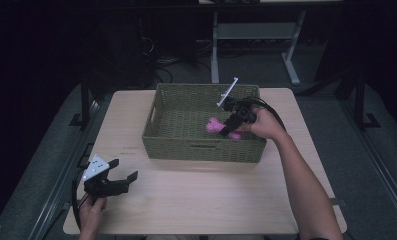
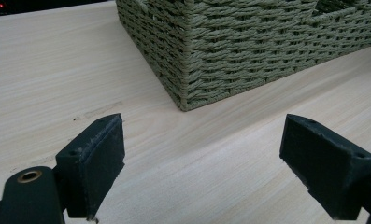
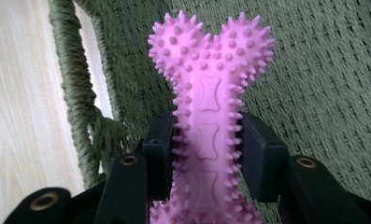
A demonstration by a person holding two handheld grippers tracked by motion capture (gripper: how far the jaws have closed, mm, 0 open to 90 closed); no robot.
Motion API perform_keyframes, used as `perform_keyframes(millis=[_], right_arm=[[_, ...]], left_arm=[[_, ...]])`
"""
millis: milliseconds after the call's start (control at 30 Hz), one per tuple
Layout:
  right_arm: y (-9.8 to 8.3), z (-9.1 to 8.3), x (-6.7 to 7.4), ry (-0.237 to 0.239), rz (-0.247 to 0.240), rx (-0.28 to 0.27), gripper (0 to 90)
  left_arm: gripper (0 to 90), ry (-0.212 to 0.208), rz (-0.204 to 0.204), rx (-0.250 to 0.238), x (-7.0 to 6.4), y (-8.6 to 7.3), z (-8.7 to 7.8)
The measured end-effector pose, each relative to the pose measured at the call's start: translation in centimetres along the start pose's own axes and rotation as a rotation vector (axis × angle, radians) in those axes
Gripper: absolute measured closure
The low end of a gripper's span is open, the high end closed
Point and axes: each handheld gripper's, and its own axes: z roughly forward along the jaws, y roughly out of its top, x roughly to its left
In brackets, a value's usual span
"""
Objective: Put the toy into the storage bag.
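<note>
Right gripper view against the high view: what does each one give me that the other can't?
Right gripper view: the pink bone toy has spikes and small bone shapes embossed on its shaft, and the right gripper clamps that shaft. High view: the left gripper sits open over the table, apart from the basket. Both share the toy over the woven basket.

The pink spiked bone toy (image 3: 210,112) runs off the right gripper view's edge at 6 o'clock, its shaft partly hidden between the jaws.
</note>
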Motion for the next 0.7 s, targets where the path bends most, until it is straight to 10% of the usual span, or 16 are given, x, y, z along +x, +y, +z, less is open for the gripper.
perform_keyframes(millis=[700], right_arm=[[-0.7,1.1,-0.7,-0.025,0.035,0.033,57.8]], left_arm=[[13.4,0.001,0.002,0.002,-0.1,0.1,0.1]])
